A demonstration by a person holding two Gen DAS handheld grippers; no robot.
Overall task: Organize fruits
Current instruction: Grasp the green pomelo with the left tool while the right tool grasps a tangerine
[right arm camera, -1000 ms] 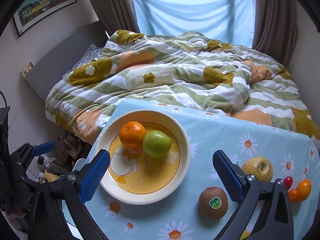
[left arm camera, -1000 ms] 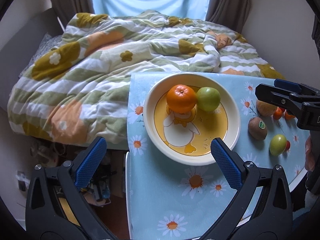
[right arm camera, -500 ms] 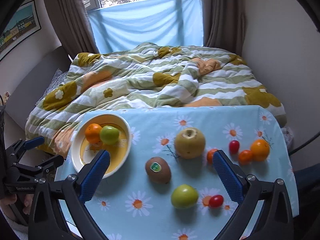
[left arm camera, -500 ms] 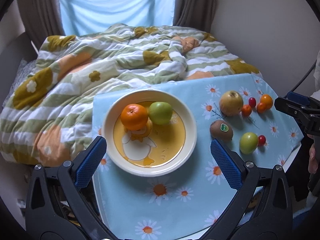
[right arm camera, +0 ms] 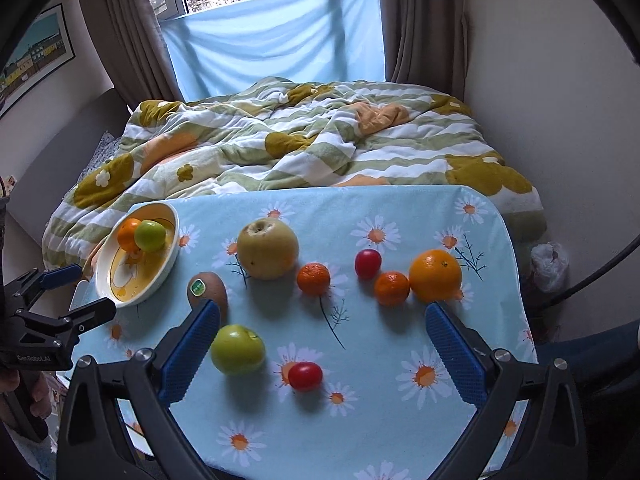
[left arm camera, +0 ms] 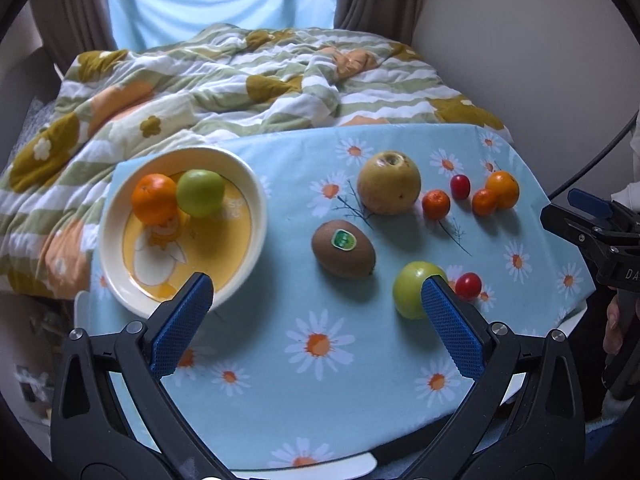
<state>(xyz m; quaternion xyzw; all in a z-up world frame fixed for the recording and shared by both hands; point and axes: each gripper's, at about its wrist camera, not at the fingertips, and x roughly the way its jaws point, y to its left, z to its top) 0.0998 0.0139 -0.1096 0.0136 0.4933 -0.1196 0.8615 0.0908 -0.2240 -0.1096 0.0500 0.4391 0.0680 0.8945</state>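
Observation:
A cream bowl (left arm camera: 244,184) (right arm camera: 170,256) at the table's left holds an orange (left arm camera: 154,199) and a green apple (left arm camera: 200,193). On the cloth lie a kiwi (left arm camera: 343,249) (right arm camera: 208,290), a yellow pear (left arm camera: 389,188) (right arm camera: 267,254), a green apple (left arm camera: 412,294) (right arm camera: 238,349), a big orange (right arm camera: 435,275), two small mandarins (right arm camera: 313,278), and cherry tomatoes (right arm camera: 305,376). My left gripper (left arm camera: 316,300) is open and empty above the near cloth. My right gripper (right arm camera: 322,326) is open and empty over the fruits.
The table has a light blue daisy cloth (right arm camera: 400,360). Behind it is a bed with a striped flowered quilt (right arm camera: 300,140), then a window with curtains. A wall stands to the right. The table's left edge drops to the floor.
Both grippers have swung to the right and pulled back. The bowl has shifted left in both views and the loose fruits have come into full view. Nothing was grasped.

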